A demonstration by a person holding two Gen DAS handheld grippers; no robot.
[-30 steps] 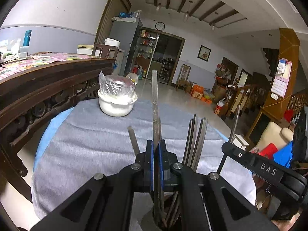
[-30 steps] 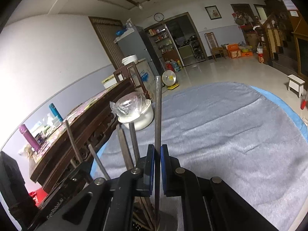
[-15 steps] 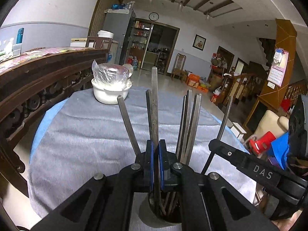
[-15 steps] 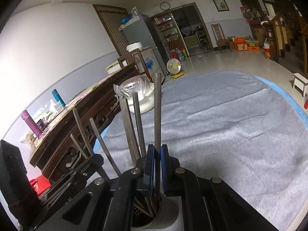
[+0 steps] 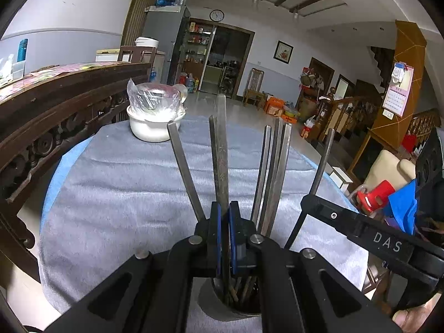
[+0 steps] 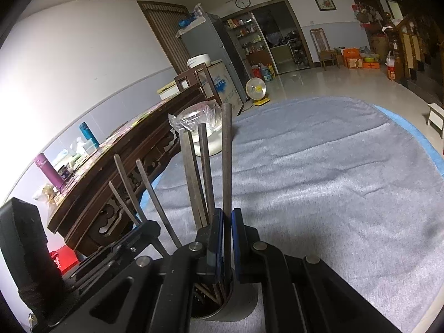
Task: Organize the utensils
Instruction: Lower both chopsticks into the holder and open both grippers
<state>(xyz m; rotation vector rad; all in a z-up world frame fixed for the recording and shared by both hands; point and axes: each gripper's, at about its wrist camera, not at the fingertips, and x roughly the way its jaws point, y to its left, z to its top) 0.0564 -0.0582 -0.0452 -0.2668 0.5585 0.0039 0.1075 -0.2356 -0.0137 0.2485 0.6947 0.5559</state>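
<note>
Left wrist view: close above the metal holder (image 5: 222,309), facing 12 o'clock across the grey cloth (image 5: 125,194) toward the white bowl (image 5: 151,127). Right wrist view: same closeness, bowl (image 6: 208,144) at 11 o'clock. Shared: holder (image 6: 236,305), cloth (image 6: 333,180), bowl, wall clock (image 5: 216,15).

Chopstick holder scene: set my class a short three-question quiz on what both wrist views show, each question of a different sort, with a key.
1. True or false: the left gripper is shut on a chopstick.
2. Multiple choice: the lower ends of the chopsticks stand in A) the white bowl, B) the metal holder, C) flat on the grey cloth.
3. Fill in: the white bowl is covered with clear ____.

Key: 1 true; 2 B; 3 plastic. The right gripper is likewise shut on a chopstick whose lower end reaches into the holder.
</note>
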